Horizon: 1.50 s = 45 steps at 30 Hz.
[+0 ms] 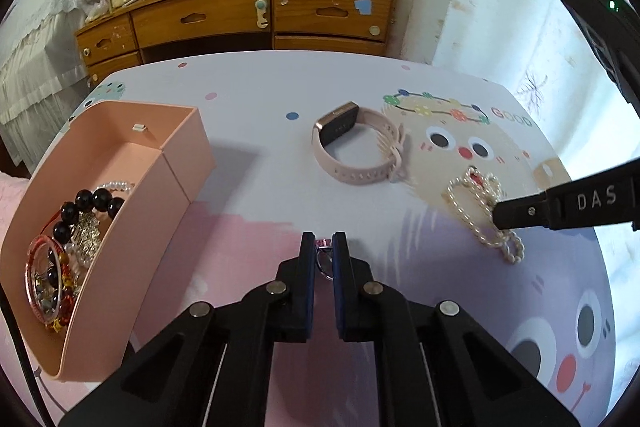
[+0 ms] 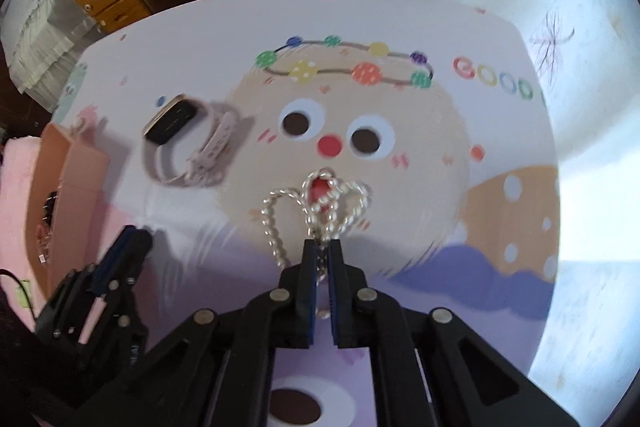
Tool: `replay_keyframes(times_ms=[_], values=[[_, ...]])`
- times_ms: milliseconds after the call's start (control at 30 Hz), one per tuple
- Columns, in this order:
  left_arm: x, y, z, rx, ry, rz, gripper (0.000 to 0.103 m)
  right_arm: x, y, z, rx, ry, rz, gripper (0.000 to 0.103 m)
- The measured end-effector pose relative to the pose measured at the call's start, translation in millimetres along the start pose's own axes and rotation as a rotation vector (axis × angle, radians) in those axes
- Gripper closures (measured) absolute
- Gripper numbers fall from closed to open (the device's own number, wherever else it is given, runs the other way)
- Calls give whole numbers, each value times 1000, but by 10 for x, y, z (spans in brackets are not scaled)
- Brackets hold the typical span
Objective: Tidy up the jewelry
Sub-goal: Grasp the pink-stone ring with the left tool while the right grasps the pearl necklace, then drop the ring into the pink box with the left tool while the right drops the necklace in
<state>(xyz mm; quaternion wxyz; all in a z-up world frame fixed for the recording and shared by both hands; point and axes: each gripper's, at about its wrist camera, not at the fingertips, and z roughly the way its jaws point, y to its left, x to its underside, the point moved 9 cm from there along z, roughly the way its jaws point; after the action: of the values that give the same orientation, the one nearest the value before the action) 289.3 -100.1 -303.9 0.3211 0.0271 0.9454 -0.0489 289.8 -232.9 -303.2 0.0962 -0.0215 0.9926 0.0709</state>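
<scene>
While left tongs (image 1: pixel 324 247) pinch a ring (image 1: pixel 325 261) on the worktop (image 1: pixel 260 131), right tongs (image 2: pixel 323 255) pinch the pearls (image 2: pixel 320 203); watch (image 1: pixel 352 147) lies between pearls and box (image 1: pixel 176 155).

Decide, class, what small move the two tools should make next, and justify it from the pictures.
Probably lift both straight up, then carry across to the open pink box. The left tool is shut on a small silver ring with a pink stone; the right tool is shut on the white pearl bead strand, most of which lies on the cartoon-print tablecloth.
</scene>
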Motion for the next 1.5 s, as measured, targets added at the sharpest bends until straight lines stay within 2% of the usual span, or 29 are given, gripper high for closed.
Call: replay_keyframes(times_ms=[300,533,867,1067,1367,1500], values=[[79,81,-281,40,-4,-25,97,288,166,-30,-119,34,61,99],[-15,268,-608,47,-35,-31,97,229,335,-246,-179,-9,95,98],[-205,643,-1154,38,-79,33,97,-136,725,-1035,-229,-189,84,98],[-276,921,-1330,43,-81,26,97,-361,1090,-1562,-244,-308,28,98],[-401,1379,-1457,25,-97,13,97,-779,1889,-2291,-332,-490,-107,98],[-421,1555,-1437,26,-95,-4,97,-852,2248,-2393,-384,-511,-168,98]])
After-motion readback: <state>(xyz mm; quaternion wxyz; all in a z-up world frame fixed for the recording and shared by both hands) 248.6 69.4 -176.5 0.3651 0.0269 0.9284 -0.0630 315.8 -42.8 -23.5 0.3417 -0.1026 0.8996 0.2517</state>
